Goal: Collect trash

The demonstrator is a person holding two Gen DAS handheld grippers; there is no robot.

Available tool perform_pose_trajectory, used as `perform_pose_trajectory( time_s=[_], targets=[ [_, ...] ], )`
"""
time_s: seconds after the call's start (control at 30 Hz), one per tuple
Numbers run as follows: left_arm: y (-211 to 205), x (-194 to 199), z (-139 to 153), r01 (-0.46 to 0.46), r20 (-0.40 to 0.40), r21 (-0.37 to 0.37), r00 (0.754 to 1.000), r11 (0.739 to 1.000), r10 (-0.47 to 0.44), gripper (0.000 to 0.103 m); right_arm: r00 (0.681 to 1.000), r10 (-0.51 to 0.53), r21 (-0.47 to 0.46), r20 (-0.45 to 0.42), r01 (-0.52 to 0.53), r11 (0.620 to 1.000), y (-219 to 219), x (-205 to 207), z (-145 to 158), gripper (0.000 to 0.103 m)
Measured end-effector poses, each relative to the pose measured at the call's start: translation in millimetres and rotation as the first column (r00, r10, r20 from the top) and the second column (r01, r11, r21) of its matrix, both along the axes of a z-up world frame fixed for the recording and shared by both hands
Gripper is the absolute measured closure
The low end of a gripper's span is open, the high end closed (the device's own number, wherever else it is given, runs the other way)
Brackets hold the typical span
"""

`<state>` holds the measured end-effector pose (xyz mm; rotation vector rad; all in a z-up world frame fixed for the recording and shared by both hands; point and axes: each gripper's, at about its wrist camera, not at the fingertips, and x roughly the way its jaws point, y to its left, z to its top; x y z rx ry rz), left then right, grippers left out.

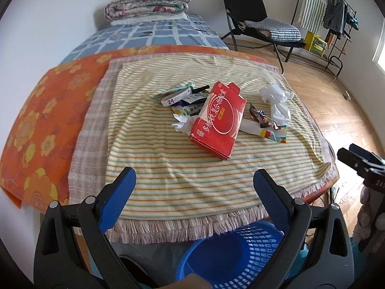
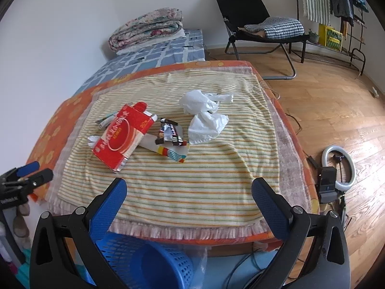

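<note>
A pile of trash lies on the striped cloth (image 1: 182, 173) (image 2: 192, 183): a red box (image 1: 217, 120) (image 2: 122, 137), a crumpled white plastic bag (image 1: 276, 101) (image 2: 204, 115), a dark snack wrapper (image 1: 261, 118) (image 2: 169, 132), a colourful carton (image 1: 276, 133) (image 2: 174, 153), crumpled tissue (image 1: 181, 122) and paper tape and packets (image 1: 182, 96). My left gripper (image 1: 195, 187) is open and empty over the cloth's near edge. My right gripper (image 2: 189, 192) is open and empty, also near the front edge. A blue perforated basket (image 1: 240, 255) (image 2: 149, 260) stands below the front edge.
The cloth covers a table with an orange flowered cover (image 1: 48, 120). Behind it are a bed with folded quilts (image 1: 146, 2), a black folding chair (image 2: 259, 24) and a clothes rack (image 1: 336, 19). A ring light (image 2: 336, 168) lies on the wooden floor at right.
</note>
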<state>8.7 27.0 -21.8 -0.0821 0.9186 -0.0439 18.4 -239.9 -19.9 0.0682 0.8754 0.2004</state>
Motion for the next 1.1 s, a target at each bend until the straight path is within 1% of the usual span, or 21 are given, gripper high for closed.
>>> perform_pose_trajectory(
  time_s=[0.17, 0.27, 0.53, 0.7, 0.8, 0.83, 0.93, 1.0, 1.1],
  targets=[
    [1, 9, 1, 0.017, -0.022, -0.038, 1.0, 0.999, -0.018, 0.003, 1.0, 0.001, 0.001, -0.019, -0.001, 1.0, -4, 6, -7, 0.001],
    [-2, 14, -1, 0.041, -0.042, -0.056, 0.998, 0.998, -0.043, 0.003, 1.0, -0.001, -0.016, -0.023, 0.001, 1.0, -7, 11, -10, 0.001],
    [-6, 31, -2, 0.068, -0.055, -0.053, 0.996, 0.996, -0.071, 0.003, 0.999, -0.002, -0.006, -0.045, 0.002, 1.0, -13, 20, -10, 0.001],
    [-4, 50, -2, 0.103, -0.071, -0.072, 0.992, 0.992, -0.109, 0.003, 0.996, -0.005, 0.003, -0.089, 0.005, 1.0, -15, 36, -9, 0.001],
    [-5, 66, -6, 0.124, -0.091, -0.096, 0.987, 0.988, -0.132, 0.003, 0.996, 0.004, -0.02, -0.087, -0.006, 1.0, -13, 51, -4, 0.001],
    [-6, 72, -7, 0.133, -0.096, -0.097, 0.985, 0.986, -0.143, 0.004, 0.997, 0.007, -0.03, -0.081, -0.009, 1.0, -12, 56, -3, 0.0],
    [-7, 95, -13, 0.137, -0.118, -0.099, 0.982, 0.986, -0.148, 0.013, 0.998, 0.014, -0.044, -0.068, -0.017, 0.999, -8, 74, 1, 0.001],
    [-6, 110, -19, 0.147, -0.138, -0.13, 0.977, 0.981, -0.164, 0.014, 0.997, 0.023, -0.037, -0.067, -0.025, 0.999, -5, 87, 2, 0.001],
    [-1, 131, -26, 0.129, -0.154, -0.152, 0.976, 0.98, -0.153, 0.021, 0.997, 0.028, -0.034, -0.067, -0.03, 0.999, -1, 105, 0, 0.0]
  ],
)
